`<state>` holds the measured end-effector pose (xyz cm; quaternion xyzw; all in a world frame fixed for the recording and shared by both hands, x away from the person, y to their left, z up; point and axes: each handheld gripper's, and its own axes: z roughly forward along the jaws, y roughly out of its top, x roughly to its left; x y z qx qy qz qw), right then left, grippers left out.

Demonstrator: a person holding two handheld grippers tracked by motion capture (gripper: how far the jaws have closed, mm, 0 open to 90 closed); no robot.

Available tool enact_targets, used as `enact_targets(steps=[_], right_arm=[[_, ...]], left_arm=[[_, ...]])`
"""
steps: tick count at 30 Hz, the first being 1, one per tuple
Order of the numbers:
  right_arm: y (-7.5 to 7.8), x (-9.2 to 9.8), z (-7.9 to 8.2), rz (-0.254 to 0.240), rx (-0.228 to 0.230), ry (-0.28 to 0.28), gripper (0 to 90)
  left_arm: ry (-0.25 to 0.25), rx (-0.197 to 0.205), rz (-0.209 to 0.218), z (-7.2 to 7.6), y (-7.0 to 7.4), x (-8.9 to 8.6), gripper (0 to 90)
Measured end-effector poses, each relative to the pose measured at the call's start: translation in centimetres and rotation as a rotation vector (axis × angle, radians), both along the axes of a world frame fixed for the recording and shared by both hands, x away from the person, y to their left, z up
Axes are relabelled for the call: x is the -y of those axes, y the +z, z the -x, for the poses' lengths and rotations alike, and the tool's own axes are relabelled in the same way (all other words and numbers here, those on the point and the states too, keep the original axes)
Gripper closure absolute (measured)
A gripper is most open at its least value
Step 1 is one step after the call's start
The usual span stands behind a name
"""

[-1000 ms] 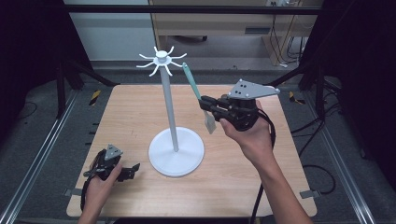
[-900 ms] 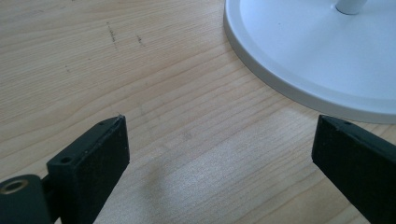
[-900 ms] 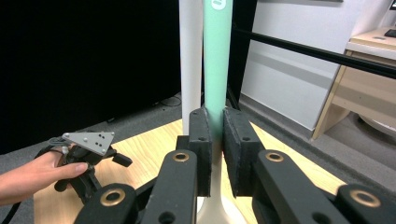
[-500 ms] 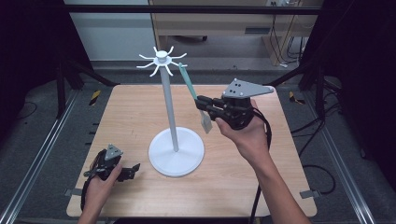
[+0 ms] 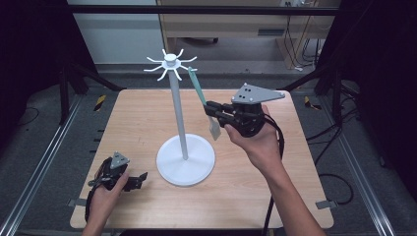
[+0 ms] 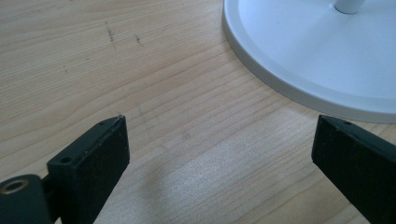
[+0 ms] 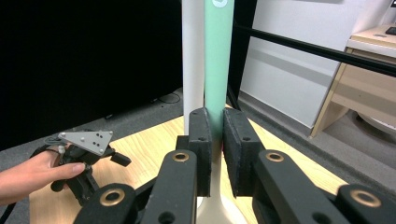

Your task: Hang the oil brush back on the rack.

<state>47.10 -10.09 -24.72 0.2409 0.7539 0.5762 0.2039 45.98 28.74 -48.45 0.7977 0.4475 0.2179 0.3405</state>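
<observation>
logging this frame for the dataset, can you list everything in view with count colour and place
table: 1, light wood, centre of the high view
hook stand: 1, white, round base on the table's middle, pole rising to a ring of hooks on top
utensil: 1, mint green handle with a whitish flat end, upright beside the stand's pole, top near the hooks, clamped at mid length
desk: 1, light wood, behind the table
left gripper: 1, black, jaws apart, low on the table's near left by the stand's base, held in a hand
right gripper: 1, black with grey plate, raised right of the pole, closed on the utensil
</observation>
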Motion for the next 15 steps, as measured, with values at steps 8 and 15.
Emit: enact_targets(steps=[8, 15], right_arm=[[0.01, -0.08, 0.02, 0.011, 0.004, -0.008, 82.2], [-0.04, -0.27, 0.01, 0.017, 0.005, -0.013, 82.3]], left_arm=[[0.000, -0.001, 0.000, 0.00, -0.01, 0.01, 3.8], [-0.004, 0.000, -0.002, -0.02, -0.03, 0.01, 3.8]])
